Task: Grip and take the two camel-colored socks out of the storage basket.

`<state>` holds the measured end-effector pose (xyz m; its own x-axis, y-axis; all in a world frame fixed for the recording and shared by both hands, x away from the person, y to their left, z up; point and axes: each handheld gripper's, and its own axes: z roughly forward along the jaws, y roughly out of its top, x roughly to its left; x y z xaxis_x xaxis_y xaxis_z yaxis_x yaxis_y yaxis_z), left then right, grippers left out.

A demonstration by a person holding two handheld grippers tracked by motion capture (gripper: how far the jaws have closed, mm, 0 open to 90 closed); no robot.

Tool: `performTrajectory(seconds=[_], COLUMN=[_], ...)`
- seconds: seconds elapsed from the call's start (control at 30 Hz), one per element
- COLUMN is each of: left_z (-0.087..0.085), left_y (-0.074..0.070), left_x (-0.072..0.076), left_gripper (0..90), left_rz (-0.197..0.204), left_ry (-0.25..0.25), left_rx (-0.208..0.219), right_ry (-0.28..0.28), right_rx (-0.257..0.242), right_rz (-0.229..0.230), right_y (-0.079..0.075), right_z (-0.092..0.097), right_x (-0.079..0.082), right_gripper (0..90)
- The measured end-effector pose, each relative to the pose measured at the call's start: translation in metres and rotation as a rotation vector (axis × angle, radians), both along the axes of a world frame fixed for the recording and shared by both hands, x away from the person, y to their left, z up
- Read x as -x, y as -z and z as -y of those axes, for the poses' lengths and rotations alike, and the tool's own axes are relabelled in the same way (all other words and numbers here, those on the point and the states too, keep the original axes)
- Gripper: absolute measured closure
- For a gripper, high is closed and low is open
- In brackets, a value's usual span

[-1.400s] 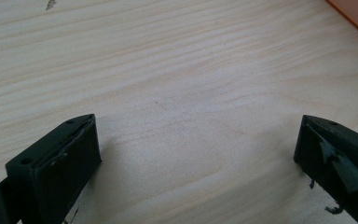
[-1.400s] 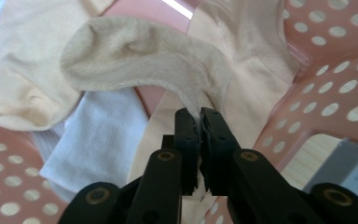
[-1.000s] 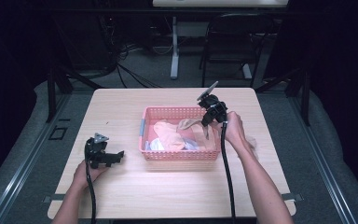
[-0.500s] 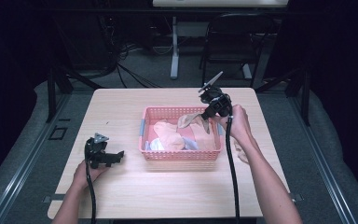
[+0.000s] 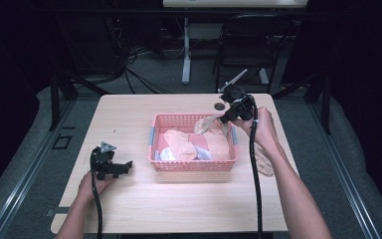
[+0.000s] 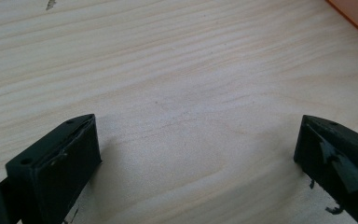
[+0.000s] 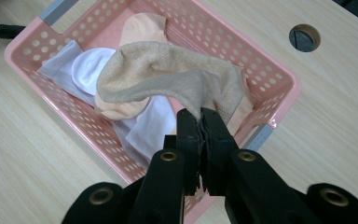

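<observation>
Risen since a second ago, right gripper [image 7: 200,122] pinches tan sock [image 7: 168,74] above pink basket [image 7: 279,93]; left gripper [image 6: 196,149] gapes wide over bare wooden table [image 6: 168,70].

In your right gripper view, the tan sock [image 7: 168,74] covers most of the socks beneath it, so you can't count the white and peach pieces in the pink basket [image 7: 279,79]. Its pinched end disappears between your right gripper [image 7: 200,122]'s fingers. The basket's near wall is hidden behind that gripper's body.

In your left gripper view, the basket is cut to an orange sliver at the top right corner, and both fingers [image 6: 60,158] run off the bottom edge.

From the high view, another tan piece on the surface [image 5: 129,119] lies partly under your right forearm [image 5: 288,184].
</observation>
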<state>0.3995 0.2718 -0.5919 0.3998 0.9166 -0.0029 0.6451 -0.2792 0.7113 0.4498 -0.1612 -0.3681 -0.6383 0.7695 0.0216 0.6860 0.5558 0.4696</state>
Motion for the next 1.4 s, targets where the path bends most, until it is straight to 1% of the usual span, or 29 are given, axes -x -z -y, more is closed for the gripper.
performTrajectory(seconds=[0.2, 0.23, 0.37, 0.4, 0.43, 0.53, 0.57, 0.63, 0.7, 0.73, 0.8, 0.9, 1.03, 1.07, 1.1, 1.17, 1.2, 1.23, 1.3, 1.4], left_z=[0.000, 0.000, 0.000, 0.000, 0.000, 0.000, 0.000, 0.000, 0.000, 0.000, 0.000, 0.000, 0.000, 0.000, 0.000, 0.000, 0.000, 0.000, 0.000, 0.000], left_y=[0.000, 0.000, 0.000, 0.000, 0.000, 0.000, 0.000, 0.000, 0.000, 0.000, 0.000, 0.000, 0.000, 0.000, 0.000, 0.000, 0.000, 0.000, 0.000, 0.000], left_x=[0.000, 0.000, 0.000, 0.000, 0.000, 0.000, 0.000, 0.000, 0.000, 0.000, 0.000, 0.000, 0.000, 0.000, 0.000, 0.000, 0.000, 0.000, 0.000, 0.000], left_gripper=[0.0, 0.0, 0.0, 0.0, 0.0, 0.0, 0.0, 0.0, 0.0, 0.0, 0.0, 0.0, 0.0, 0.0, 0.0, 0.0, 0.0, 0.0, 0.0, 0.0], left_rz=[0.000, 0.000, 0.000, 0.000, 0.000, 0.000, 0.000, 0.000, 0.000, 0.000, 0.000, 0.000, 0.000, 0.000, 0.000, 0.000, 0.000, 0.000, -0.001, -0.001], left_ry=[0.000, 0.000, 0.000, 0.000, 0.000, 0.000, 0.000, 0.000, 0.000, 0.000, 0.000, 0.000, 0.000, 0.000, 0.000, 0.000, 0.000, 0.000, 0.000, -0.001], left_rx=[0.000, 0.000, 0.000, 0.000, 0.000, 0.000, 0.000, 0.000, 0.000, 0.000, 0.000, 0.000, 0.000, 0.000, 0.000, 0.000, 0.000, 0.000, 0.002, 0.003], right_ry=[0.007, 0.012, 0.029, 0.029, 0.034, 0.051, 0.058, 0.061, 0.070, 0.070, 0.086, 0.089, 0.109, 0.109, 0.116, 0.120, 0.131, 0.131, 0.135, 0.138], right_rx=[-0.005, -0.003, 0.001, 0.001, 0.003, 0.003, 0.010, 0.016, 0.016, 0.016, 0.008, 0.008, -0.005, -0.005, 0.003, 0.002, -0.002, -0.002, -0.020, -0.014], right_rz=[0.004, 0.010, 0.006, 0.006, 0.010, 0.002, -0.008, -0.010, -0.016, -0.016, -0.020, -0.032, -0.039, -0.039, -0.052, -0.050, -0.053, -0.053, -0.049, -0.053], right_y=[-0.007, -0.010, -0.016, -0.016, -0.017, -0.020, -0.022, -0.023, -0.026, -0.026, -0.027, -0.029, -0.028, -0.028, -0.027, -0.027, -0.026, -0.026, -0.025, -0.022], right_z=[0.009, 0.014, 0.028, 0.028, 0.031, 0.043, 0.050, 0.053, 0.064, 0.064, 0.074, 0.083, 0.095, 0.095, 0.100, 0.103, 0.109, 0.109, 0.116, 0.120], right_x=[0.005, 0.006, 0.008, 0.008, 0.009, 0.011, 0.012, 0.012, 0.014, 0.014, 0.016, 0.017, 0.020, 0.020, 0.021, 0.021, 0.022, 0.022, 0.023, 0.024], right_gripper=[87.4, 87.4, 87.4, 87.4, 87.4, 87.5, 87.5, 87.4, 87.4, 87.4, 87.4, 87.4, 87.3, 87.3, 87.3, 87.3, 87.3, 87.3, 87.3, 87.3])
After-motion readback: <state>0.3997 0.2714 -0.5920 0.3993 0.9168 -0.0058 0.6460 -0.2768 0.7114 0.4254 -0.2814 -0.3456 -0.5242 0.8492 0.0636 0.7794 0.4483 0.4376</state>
